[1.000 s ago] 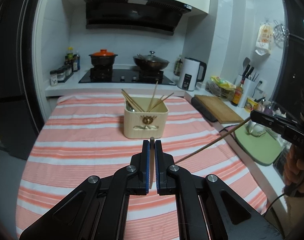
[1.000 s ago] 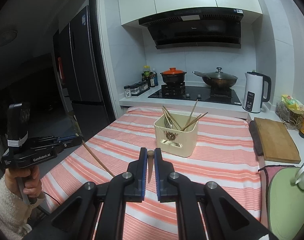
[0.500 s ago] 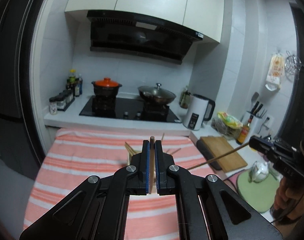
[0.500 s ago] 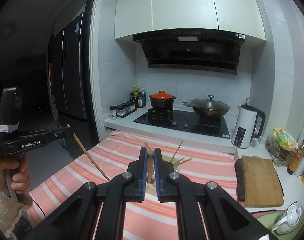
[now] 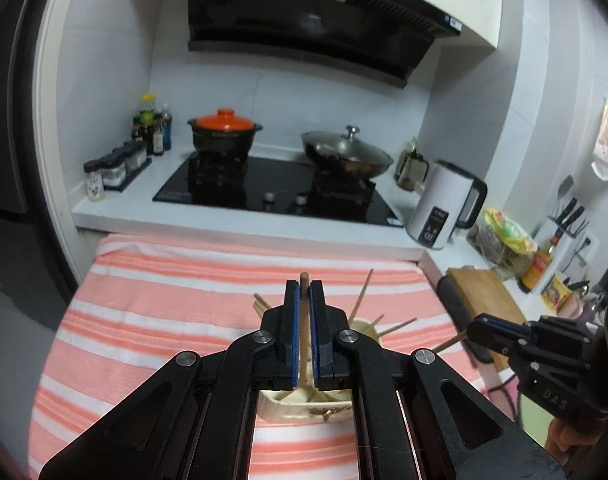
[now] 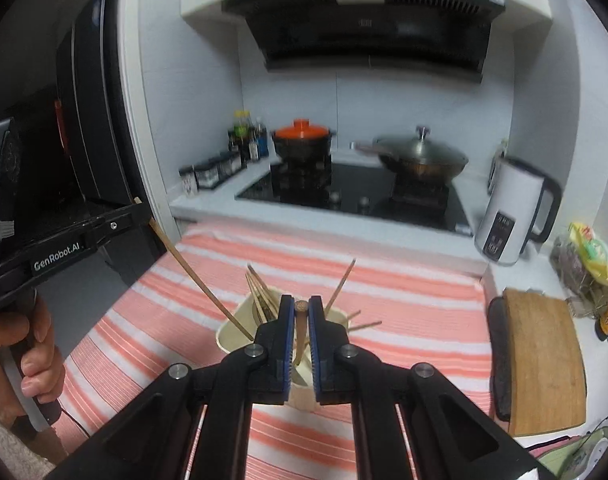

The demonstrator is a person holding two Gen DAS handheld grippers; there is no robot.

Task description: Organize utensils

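A cream utensil holder (image 6: 232, 330) with several wooden chopsticks (image 6: 260, 292) stands on the striped tablecloth (image 6: 403, 292). My left gripper (image 5: 303, 286) is shut on a chopstick (image 5: 304, 278) and hovers right over the holder (image 5: 300, 414). From the right wrist view, that chopstick (image 6: 192, 272) slants down from the left gripper (image 6: 138, 210) to the holder's left rim. My right gripper (image 6: 301, 305) is shut on another chopstick (image 6: 301, 322), above the holder's right half. The left wrist view shows the right gripper (image 5: 477, 330) with its chopstick (image 5: 447, 346) pointing at the holder.
Behind the table a counter carries a black hob (image 5: 272, 188), an orange-lidded pot (image 5: 224, 128), a lidded wok (image 5: 345, 156), spice jars (image 5: 116, 164) and a white kettle (image 5: 443, 208). A wooden cutting board (image 6: 543, 360) lies to the right. A dark fridge (image 6: 84, 120) stands on the left.
Both grippers moved forward over the table with their chopsticks. The holder, once ahead of the fingers, now lies beneath them. The left chopstick's lower end has reached the holder's rim.
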